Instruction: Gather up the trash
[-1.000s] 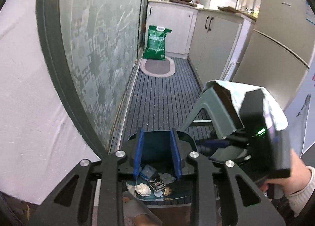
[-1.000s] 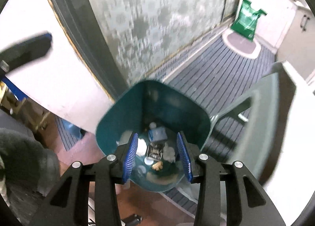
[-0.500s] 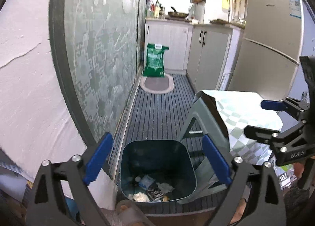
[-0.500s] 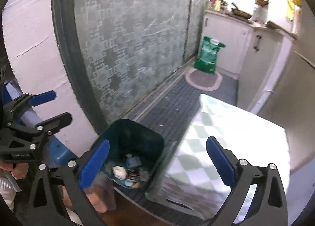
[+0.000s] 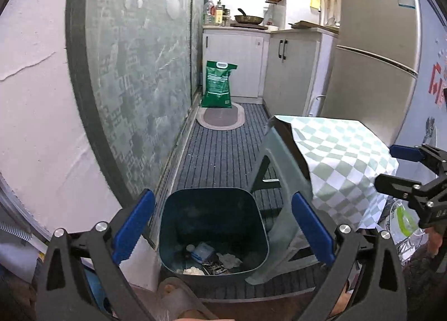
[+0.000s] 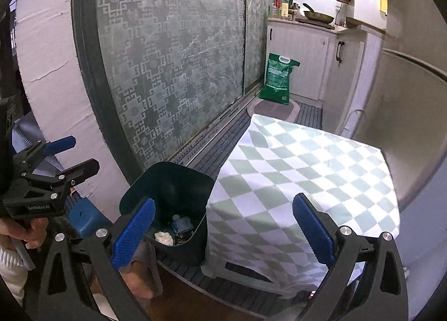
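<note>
- We find the left gripper (image 5: 223, 230) with jaws spread wide and empty; the bin (image 5: 213, 233) sits framed between them, untouched.
- We find the right gripper (image 6: 223, 230) equally wide and empty, above the edge of the checked cloth (image 6: 301, 178).
- The trash (image 5: 208, 258) lies at the bottom of the bin, on the floor beside the cloth-covered stool (image 5: 282, 170).
- Only the left view shows the stool's grey leg; only the right view shows a hand (image 6: 30, 233) gripping the left tool.
- The bin stands close to the glass door (image 6: 173, 69); the striped mat (image 5: 220, 150) beyond lies open.
</note>
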The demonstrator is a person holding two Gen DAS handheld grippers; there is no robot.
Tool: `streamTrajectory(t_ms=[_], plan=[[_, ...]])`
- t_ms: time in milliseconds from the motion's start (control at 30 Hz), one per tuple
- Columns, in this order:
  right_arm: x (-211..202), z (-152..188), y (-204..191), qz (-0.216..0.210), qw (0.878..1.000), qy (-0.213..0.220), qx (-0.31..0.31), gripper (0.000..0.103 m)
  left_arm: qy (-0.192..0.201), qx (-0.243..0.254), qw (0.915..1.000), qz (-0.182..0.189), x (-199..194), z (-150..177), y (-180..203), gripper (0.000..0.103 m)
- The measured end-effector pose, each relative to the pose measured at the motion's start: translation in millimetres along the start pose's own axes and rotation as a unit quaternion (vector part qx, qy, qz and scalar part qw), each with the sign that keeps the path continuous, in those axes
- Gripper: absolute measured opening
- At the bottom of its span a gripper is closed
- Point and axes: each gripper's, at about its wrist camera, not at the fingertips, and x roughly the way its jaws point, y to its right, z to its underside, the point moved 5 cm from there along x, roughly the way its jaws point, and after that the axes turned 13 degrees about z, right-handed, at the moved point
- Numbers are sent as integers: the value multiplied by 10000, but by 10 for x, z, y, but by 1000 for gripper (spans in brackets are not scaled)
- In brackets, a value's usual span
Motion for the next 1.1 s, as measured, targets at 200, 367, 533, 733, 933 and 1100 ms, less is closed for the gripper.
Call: streamTrajectory(t_ms=[200, 367, 533, 733, 933, 1100], plan=[[119, 84, 19, -32, 9999, -144, 20, 99, -76, 92, 9999, 26, 84, 42, 75, 100], [151, 106, -8, -14, 9998, -181, -33, 99, -122, 1, 9999, 5, 100, 55, 19, 100], [163, 108, -35, -38, 9998, -195, -43, 99, -163, -35, 9999, -22, 109, 67, 3, 100], [159, 97, -41, -77, 9998, -191, -20, 99, -180, -73, 9998, -21, 117, 71, -6, 100], [159, 97, -45, -123, 9997, -209, -22, 99, -206, -192, 9996, -15, 123, 78, -51, 100], [168, 95, -44, -124, 9997, -213, -24, 99, -220, -243, 9995, -6, 131, 79, -68, 100]])
